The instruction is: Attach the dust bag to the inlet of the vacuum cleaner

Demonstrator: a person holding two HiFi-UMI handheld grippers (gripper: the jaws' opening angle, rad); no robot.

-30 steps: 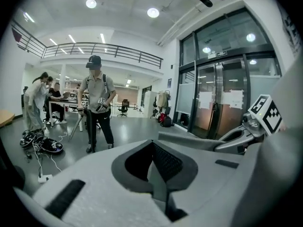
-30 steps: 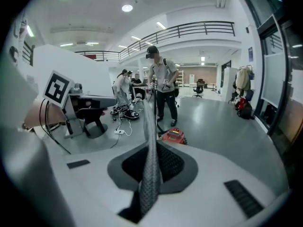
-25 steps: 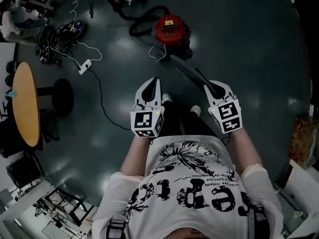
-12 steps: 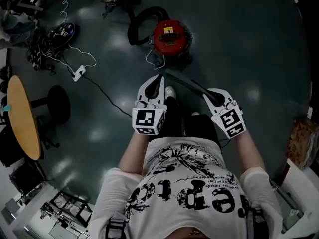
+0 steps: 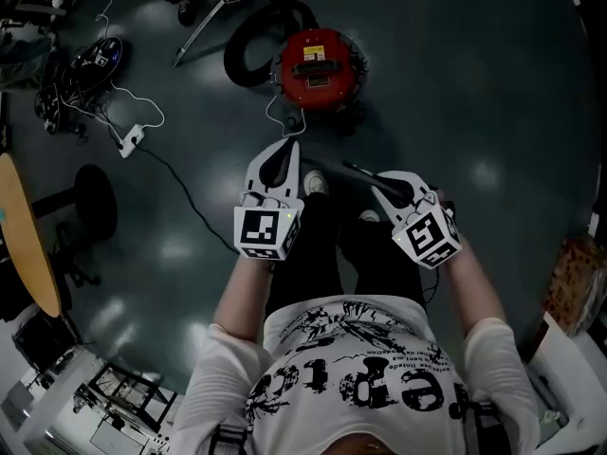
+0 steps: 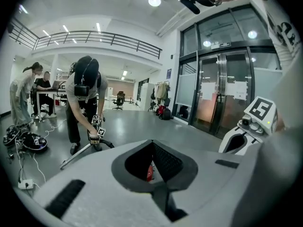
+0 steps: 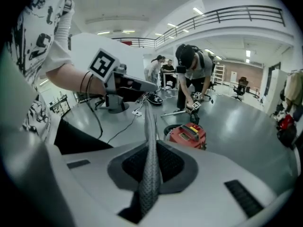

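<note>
On the floor at twelve o'clock stands the vacuum cleaner (image 5: 318, 64), apparently with nothing fitted yet; right gripper (image 5: 384, 180) fingers pinch the dust bag (image 7: 150, 141) well short of it, left gripper (image 5: 287, 145) fingers are pressed together and empty, so the attaching is all left to do.

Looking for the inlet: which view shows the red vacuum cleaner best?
The head view: the red vacuum cleaner shows whole from above. The right gripper view shows it smaller, side-on, its base cut off; the left gripper view, only a red sliver.
</note>
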